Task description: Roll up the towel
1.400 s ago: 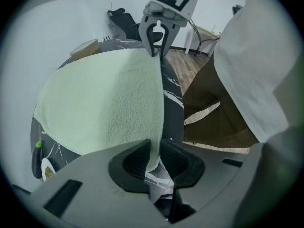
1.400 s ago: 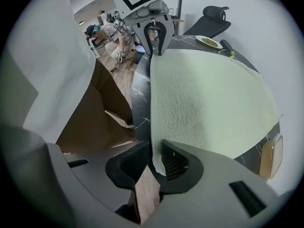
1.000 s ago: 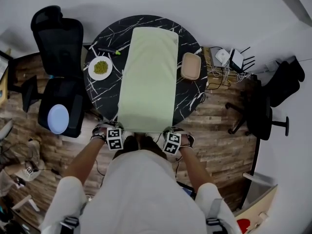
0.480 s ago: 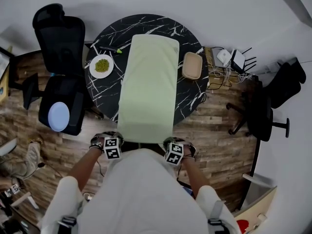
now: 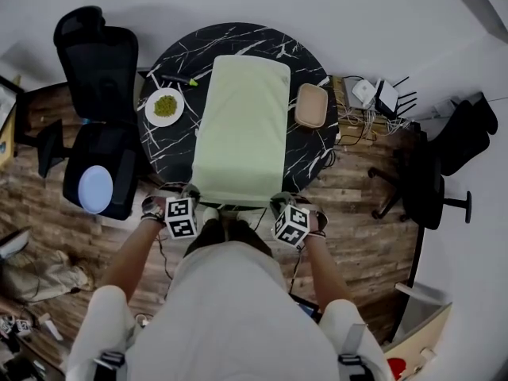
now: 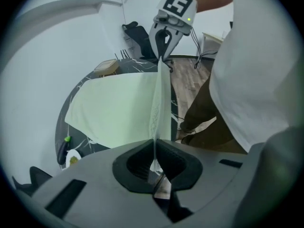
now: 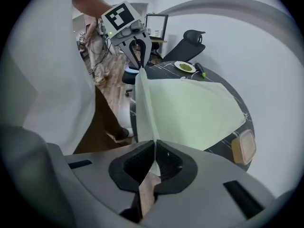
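One light-green towel (image 5: 242,125) lies lengthwise across the single round table (image 5: 171,145) of black, white-veined marble. Its near hem is stretched between two grippers at the table's near edge. The left gripper (image 6: 153,161) has its jaws closed tight on one near corner of the cloth, and the right gripper (image 7: 153,160) is clamped the same way on the other corner. Beside the towel stand one white plate (image 5: 165,106) of green food, one dark pen (image 5: 181,80) with a green tip, and, on the other side, one tan tray (image 5: 311,106). Two black office chairs are nearby, one (image 5: 95,62) at the left with a pale blue disc (image 5: 95,189) on its seat and one (image 5: 432,189) at the right. The floor (image 5: 349,221) is wood plank and the wall (image 5: 317,6) is white.
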